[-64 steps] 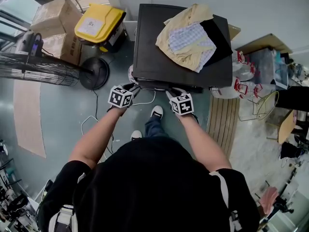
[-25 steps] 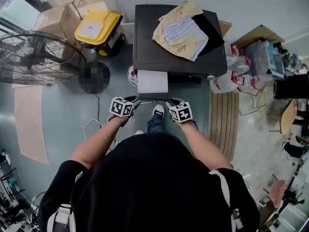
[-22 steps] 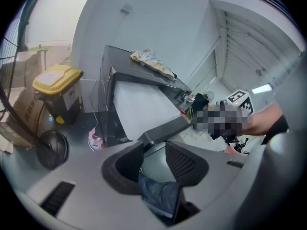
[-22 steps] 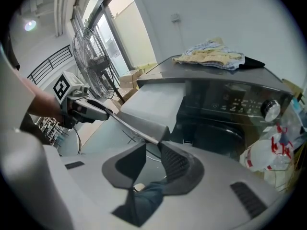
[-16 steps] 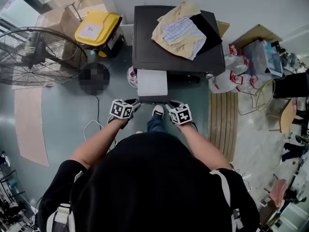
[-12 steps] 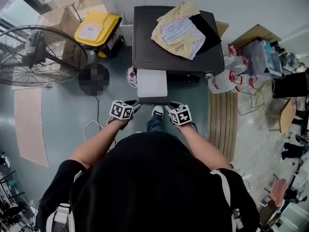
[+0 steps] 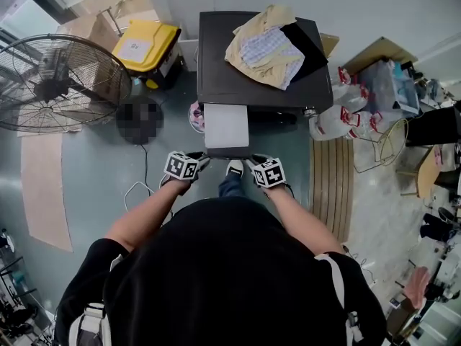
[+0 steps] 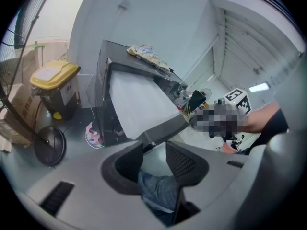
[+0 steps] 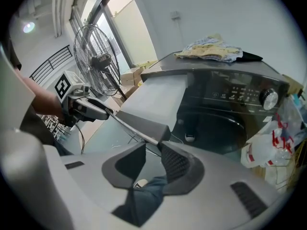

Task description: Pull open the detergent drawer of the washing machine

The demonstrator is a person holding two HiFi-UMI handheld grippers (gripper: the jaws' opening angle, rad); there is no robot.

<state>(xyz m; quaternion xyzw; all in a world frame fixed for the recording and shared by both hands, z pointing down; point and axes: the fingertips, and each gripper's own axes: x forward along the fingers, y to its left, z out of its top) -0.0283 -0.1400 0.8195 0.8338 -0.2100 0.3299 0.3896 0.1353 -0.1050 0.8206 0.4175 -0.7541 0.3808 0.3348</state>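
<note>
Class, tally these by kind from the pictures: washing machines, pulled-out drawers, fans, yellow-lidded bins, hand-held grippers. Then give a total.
washing machine: 1
detergent drawer: 1
fan: 1
yellow-lidded bin: 1
grippers: 2, left gripper and right gripper
Total: 6

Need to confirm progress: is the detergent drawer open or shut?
Open. The detergent drawer sticks well out of the front of the washing machine toward the person, its pale top exposed in the head view.
</note>
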